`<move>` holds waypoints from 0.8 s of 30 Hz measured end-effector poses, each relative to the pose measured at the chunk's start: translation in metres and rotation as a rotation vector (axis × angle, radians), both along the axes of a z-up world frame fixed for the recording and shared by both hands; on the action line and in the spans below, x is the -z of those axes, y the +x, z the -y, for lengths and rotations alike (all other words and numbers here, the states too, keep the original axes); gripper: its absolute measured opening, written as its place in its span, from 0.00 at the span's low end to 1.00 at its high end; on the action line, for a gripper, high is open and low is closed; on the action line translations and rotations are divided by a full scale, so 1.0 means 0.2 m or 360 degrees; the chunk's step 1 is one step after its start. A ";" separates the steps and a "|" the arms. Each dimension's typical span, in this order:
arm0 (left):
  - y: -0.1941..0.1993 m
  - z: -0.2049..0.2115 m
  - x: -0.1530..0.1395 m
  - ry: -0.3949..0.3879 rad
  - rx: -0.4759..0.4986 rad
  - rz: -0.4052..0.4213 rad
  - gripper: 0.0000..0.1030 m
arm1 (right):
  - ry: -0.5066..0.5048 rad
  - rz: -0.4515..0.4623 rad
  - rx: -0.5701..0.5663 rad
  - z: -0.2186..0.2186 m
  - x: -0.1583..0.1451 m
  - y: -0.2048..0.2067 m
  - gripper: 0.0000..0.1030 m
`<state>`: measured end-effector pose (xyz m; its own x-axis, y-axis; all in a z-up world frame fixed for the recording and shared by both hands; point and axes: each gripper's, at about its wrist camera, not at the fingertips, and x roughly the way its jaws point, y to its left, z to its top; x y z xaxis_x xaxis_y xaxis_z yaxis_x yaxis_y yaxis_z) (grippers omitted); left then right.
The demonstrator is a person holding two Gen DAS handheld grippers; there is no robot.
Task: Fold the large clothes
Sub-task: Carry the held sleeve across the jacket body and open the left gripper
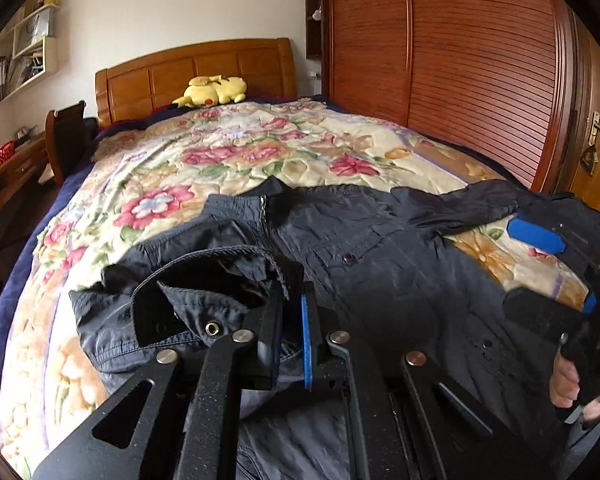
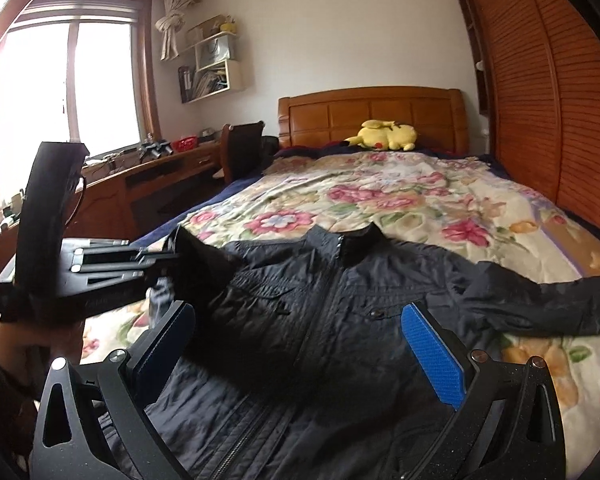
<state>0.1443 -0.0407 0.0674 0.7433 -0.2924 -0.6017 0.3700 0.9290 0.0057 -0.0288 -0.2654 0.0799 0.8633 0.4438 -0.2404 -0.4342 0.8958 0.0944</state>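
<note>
Centrally, our left tool [image 1: 290,334] is clenched on the cuff of the left sleeve [image 1: 204,280] of the dark jacket [image 1: 380,248], the fabric pinched between the black finger and the blue pad and lifted off the bed [image 1: 148,184]. From the right wrist view, the same tool [image 2: 160,264] sits at the jacket's left shoulder, with the sleeve bunched at its tip. Our right tool [image 2: 312,356] is released, its jaws spread wide and holding nothing; it hovers over the lower chest of the jacket, one pad to either side of the zip [image 2: 332,280]. The jacket lies face up on the floral bedspread [image 2: 380,200], collar toward the headboard [image 2: 372,112], zip closed as far as we can see, and the right sleeve [image 2: 540,304] stretched out sideways toward the wardrobe [image 2: 560,100]. A yellow plush toy [image 2: 384,134] rests by the headboard, well apart from the work.

We judge the step in hand to be folding the left sleeve across the chest. To do it well, we would carry the cuff low and flat across the zip, keep the sleeve untwisted, and let the open right tool press the body down so it does not drag. The thin, crinkled fabric will probably slide and wrinkle easily, so a slow pull is advisable.
</note>
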 end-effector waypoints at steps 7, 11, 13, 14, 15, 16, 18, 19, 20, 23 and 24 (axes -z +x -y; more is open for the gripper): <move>-0.10 -0.05 0.03 -0.0018 -0.0007 0.0050 0.39 | -0.0029 -0.0021 0.0010 -0.02 0.02 0.03 1.00; -0.17 -0.15 0.04 -0.0083 -0.0034 0.0078 0.49 | -0.0041 -0.0029 0.0001 -0.02 0.01 0.05 1.00; -0.19 -0.20 0.06 -0.0111 -0.0063 0.0087 0.64 | -0.0059 -0.0037 -0.0006 -0.04 0.02 0.07 1.00; -0.21 -0.24 0.08 -0.0142 -0.0081 0.0092 0.65 | -0.0069 -0.0043 -0.0009 -0.04 0.02 0.07 1.00; -0.22 -0.27 0.09 -0.0158 -0.0102 0.0095 0.67 | -0.0076 -0.0050 -0.0013 -0.05 0.02 0.08 1.00; -0.22 -0.30 0.10 -0.0167 -0.0128 0.0097 0.72 | -0.0080 -0.0055 -0.0017 -0.06 0.01 0.09 1.00; -0.24 -0.35 0.11 -0.0190 -0.0155 0.0108 0.75 | -0.0090 -0.0057 -0.0020 -0.07 0.01 0.11 1.00; -0.24 -0.38 0.12 -0.0203 -0.0170 0.0104 0.76 | -0.0094 -0.0060 -0.0022 -0.08 0.01 0.12 1.00; -0.24 -0.39 0.13 -0.0206 -0.0181 0.0100 0.77 | -0.0094 -0.0063 -0.0026 -0.09 0.01 0.14 1.00; -0.26 -0.44 0.16 -0.0200 -0.0205 0.0112 0.78 | -0.0101 -0.0075 -0.0052 -0.14 0.02 0.17 1.00; -0.27 -0.46 0.17 -0.0201 -0.0212 0.0115 0.78 | -0.0107 -0.0080 -0.0063 -0.16 0.02 0.19 1.00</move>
<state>0.0898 0.0507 0.0331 0.8205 -0.2585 -0.5099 0.2467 0.9647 -0.0920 0.0083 -0.2328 0.0755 0.8315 0.4589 -0.3131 -0.4658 0.8830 0.0573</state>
